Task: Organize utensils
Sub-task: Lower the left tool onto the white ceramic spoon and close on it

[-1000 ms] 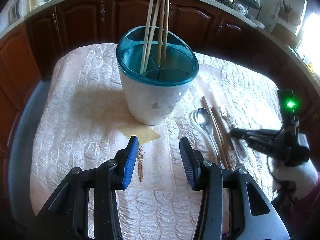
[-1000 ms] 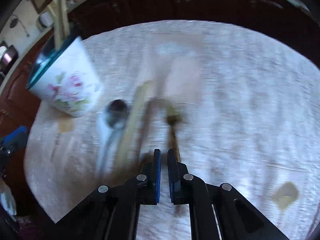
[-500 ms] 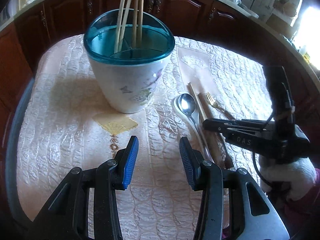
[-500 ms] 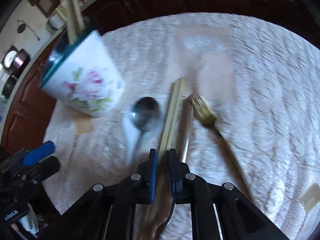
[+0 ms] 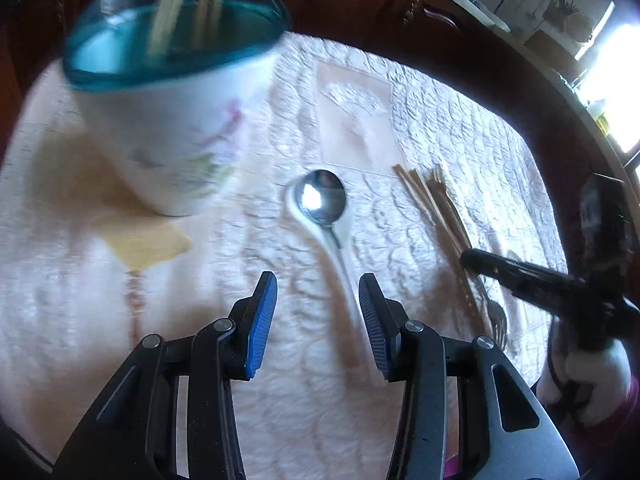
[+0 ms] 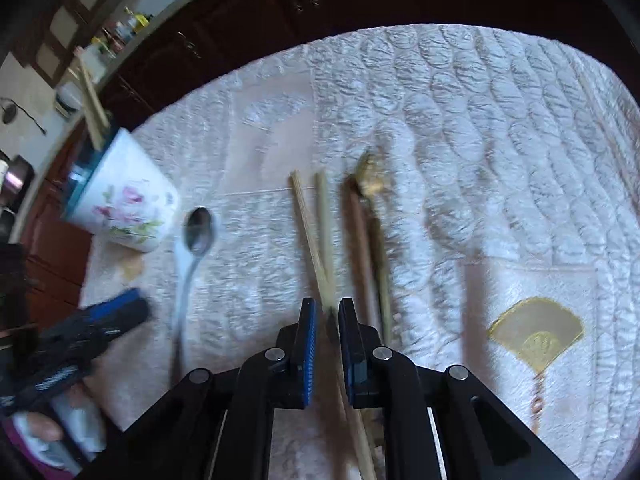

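Left tongs (image 5: pixel 318 312) open; right tongs (image 6: pixel 327 326) slightly apart astride lengthwise chopsticks (image 6: pixel 316 236).

Both wrist views tilt steeply down, close over the cloth (image 5: pixel 460 128) — sharing spoon (image 6: pixel 199 230) and, blurred, holder (image 5: pixel 176 92).

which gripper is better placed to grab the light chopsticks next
Right. The right gripper sits directly over the light chopsticks, jaws opening around them; the left gripper hangs open by the spoon.
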